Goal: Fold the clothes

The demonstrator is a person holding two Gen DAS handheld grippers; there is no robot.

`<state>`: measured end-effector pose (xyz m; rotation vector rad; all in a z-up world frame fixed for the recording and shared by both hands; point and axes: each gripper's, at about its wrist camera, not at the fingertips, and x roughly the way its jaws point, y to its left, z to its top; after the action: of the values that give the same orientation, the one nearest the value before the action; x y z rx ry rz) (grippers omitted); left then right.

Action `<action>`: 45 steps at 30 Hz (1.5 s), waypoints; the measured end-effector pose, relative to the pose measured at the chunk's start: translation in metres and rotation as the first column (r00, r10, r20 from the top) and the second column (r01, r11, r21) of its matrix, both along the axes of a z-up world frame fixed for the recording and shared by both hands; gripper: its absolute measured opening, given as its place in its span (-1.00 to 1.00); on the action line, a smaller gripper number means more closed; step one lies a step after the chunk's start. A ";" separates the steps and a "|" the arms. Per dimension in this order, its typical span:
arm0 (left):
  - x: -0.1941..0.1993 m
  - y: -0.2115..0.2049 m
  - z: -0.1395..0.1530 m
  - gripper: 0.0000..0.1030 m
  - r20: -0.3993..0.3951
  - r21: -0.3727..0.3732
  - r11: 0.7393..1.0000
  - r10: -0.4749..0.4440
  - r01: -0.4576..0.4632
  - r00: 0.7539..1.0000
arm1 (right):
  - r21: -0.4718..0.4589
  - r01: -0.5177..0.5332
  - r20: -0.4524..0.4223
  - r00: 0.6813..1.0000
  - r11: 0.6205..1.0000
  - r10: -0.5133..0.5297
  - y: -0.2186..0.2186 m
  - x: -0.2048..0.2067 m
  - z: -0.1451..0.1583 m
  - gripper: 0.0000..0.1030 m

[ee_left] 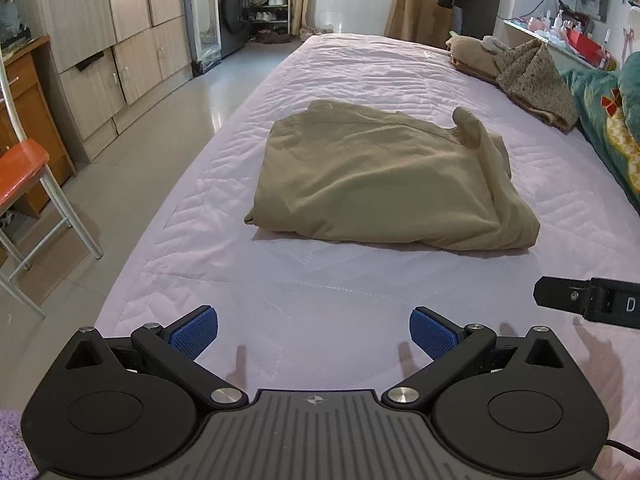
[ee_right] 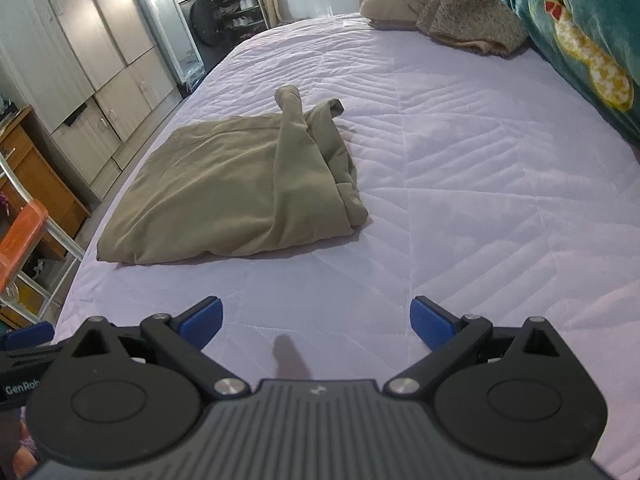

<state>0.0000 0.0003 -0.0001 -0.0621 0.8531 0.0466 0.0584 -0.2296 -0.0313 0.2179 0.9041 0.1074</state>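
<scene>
1. Pale pink quilted bedspread (ee_left: 360, 64) covers the bed and fills most of both wrist views, with grey tiled floor (ee_left: 152, 152) along its left side.
2. Khaki garment (ee_left: 380, 176) lies roughly folded in the middle of the bed, one rolled end (ee_right: 289, 98) sticking up at its far right corner.
3. Left claw (ee_left: 313, 334) hovers low over bare bedspread, near the garment but apart from it, blue pads spread wide, gripping nothing.
4. Right claw (ee_right: 316, 322) is likewise spread wide and empty, the garment ahead to its left.
5. Nothing lies between either claw and the garment.
6. Brown knitted clothes (ee_left: 532, 76) are piled at the far right edge, beside a teal blanket (ee_left: 608, 120).
7. Wooden wardrobe doors (ee_left: 100, 20), an orange-seated chair (ee_left: 20, 168) and a shoe rack (ee_left: 268, 4) stand beyond the floor.
</scene>
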 end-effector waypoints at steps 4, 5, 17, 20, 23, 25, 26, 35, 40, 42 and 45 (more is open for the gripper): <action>0.000 0.002 -0.001 1.00 -0.002 -0.012 1.000 0.004 -0.004 1.000 | -0.007 0.005 0.000 1.000 1.000 -0.005 0.000 0.000 0.000 0.96; 0.000 0.002 -0.001 1.00 -0.003 -0.015 1.000 0.004 -0.004 1.000 | -0.009 0.005 -0.001 1.000 1.000 -0.005 -0.001 0.000 -0.001 0.96; 0.001 0.006 -0.002 1.00 -0.013 -0.034 0.999 0.007 -0.008 1.000 | -0.031 -0.005 -0.010 1.000 1.000 0.004 0.001 0.001 0.000 0.96; 0.000 0.005 -0.002 1.00 -0.014 -0.019 1.000 0.004 -0.004 1.000 | -0.037 -0.006 -0.011 1.000 0.999 0.005 0.002 0.001 -0.001 0.96; 0.000 0.003 -0.002 1.00 -0.015 -0.005 1.000 -0.004 0.004 1.000 | -0.040 -0.009 -0.013 1.000 0.999 0.009 0.002 0.000 0.000 0.96; -0.001 0.001 -0.002 1.00 -0.016 0.000 1.000 -0.009 0.009 1.000 | -0.041 -0.011 -0.012 1.000 0.999 0.011 0.003 0.000 0.000 0.96; -0.001 0.000 -0.001 1.00 -0.020 0.004 1.000 -0.010 0.010 1.000 | -0.042 -0.012 -0.012 1.000 0.999 0.012 0.002 0.000 0.001 0.96; -0.004 -0.002 0.001 1.00 0.010 -0.029 0.999 -0.014 0.014 1.000 | -0.049 -0.013 -0.006 1.000 0.999 0.013 0.002 -0.002 0.002 0.96; -0.003 -0.004 0.002 1.00 -0.002 -0.015 1.000 -0.018 0.018 1.000 | -0.052 -0.013 -0.004 1.000 0.999 0.013 0.002 -0.001 0.003 0.96; -0.003 -0.004 0.002 1.00 -0.012 -0.011 1.000 -0.018 0.018 1.000 | -0.054 -0.013 -0.005 1.000 0.998 0.013 0.002 0.000 0.003 0.96; -0.002 -0.003 0.001 1.00 -0.022 -0.004 1.000 -0.017 0.017 1.000 | -0.058 -0.015 -0.004 1.000 0.998 0.015 0.003 0.000 0.003 0.96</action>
<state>-0.0022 -0.0031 0.0005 -0.0577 0.8760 0.0298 0.0587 -0.2266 -0.0280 0.1573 0.9113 0.0949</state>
